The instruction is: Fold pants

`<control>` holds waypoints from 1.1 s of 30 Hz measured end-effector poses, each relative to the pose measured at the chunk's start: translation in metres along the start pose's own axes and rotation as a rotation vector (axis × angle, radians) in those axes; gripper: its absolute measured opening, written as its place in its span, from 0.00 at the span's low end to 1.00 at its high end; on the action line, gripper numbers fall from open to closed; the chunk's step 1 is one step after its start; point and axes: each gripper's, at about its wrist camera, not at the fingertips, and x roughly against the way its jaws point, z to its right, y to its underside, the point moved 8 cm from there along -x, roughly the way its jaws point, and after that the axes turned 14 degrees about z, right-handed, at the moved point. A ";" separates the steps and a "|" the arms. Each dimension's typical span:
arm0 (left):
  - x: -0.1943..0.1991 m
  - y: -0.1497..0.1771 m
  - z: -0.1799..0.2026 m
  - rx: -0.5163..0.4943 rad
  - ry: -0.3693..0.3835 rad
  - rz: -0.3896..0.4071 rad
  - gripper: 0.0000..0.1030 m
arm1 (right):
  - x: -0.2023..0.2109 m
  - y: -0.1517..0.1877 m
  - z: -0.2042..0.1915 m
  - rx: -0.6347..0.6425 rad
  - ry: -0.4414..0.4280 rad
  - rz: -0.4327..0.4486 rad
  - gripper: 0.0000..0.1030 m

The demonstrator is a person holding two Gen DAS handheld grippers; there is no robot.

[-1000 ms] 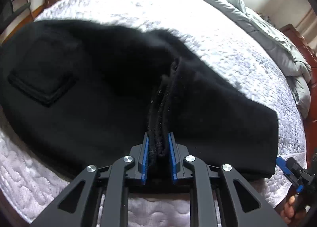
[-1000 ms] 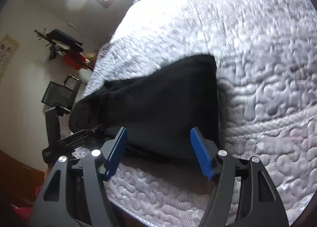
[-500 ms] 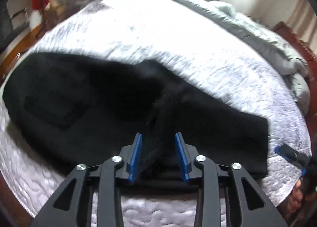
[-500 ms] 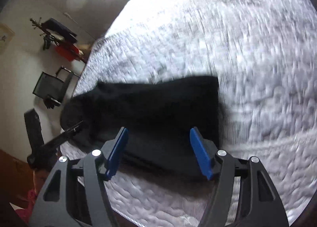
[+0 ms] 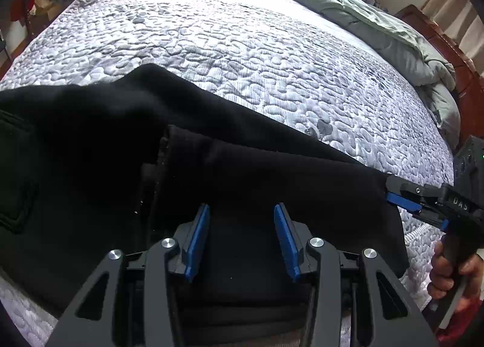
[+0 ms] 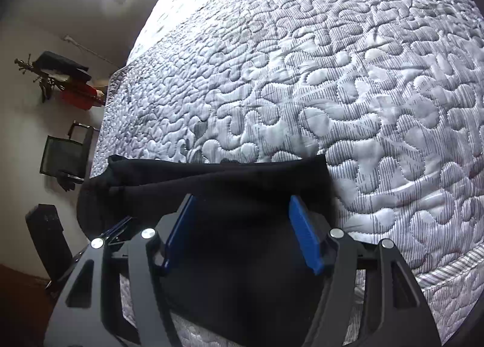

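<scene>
Black pants (image 5: 242,171) lie along the near edge of a bed covered with a white quilted bedspread (image 5: 242,53). They lie folded, one layer over another, and a raised fold edge runs across the cloth near the middle of the left wrist view. A sewn pocket patch shows at the far left of that view.

The left gripper (image 5: 240,241) hangs over the folded cloth with its blue pads apart. Its jaws are opening, and the pads press on nothing; only flat cloth lies below the gap.

The right gripper (image 6: 242,235) sits over the right end of the pants (image 6: 217,177), close to the square cloth edge where the bedspread (image 6: 348,80) begins. Its blue pads stand wide apart, with dark cloth under them and nothing pinched. From the left wrist camera, this gripper (image 5: 403,203) shows at the right edge, held by a hand (image 5: 453,271).

A grey duvet (image 5: 378,26) is bunched at the far right side of the bed.
</scene>
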 end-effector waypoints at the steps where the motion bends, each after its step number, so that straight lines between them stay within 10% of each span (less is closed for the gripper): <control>1: 0.003 -0.003 -0.001 0.009 -0.002 -0.002 0.44 | 0.005 0.000 -0.001 -0.006 -0.004 0.004 0.62; 11: 0.021 0.029 -0.008 0.016 0.002 0.012 0.55 | 0.052 0.067 0.001 -0.005 -0.034 -0.014 0.67; 20: 0.053 0.020 -0.023 0.056 0.026 0.045 0.60 | 0.063 0.062 -0.017 0.093 0.021 0.015 0.69; 33: 0.146 0.016 -0.269 0.497 -0.250 0.177 0.70 | 0.051 0.079 -0.066 0.195 -0.001 -0.018 0.72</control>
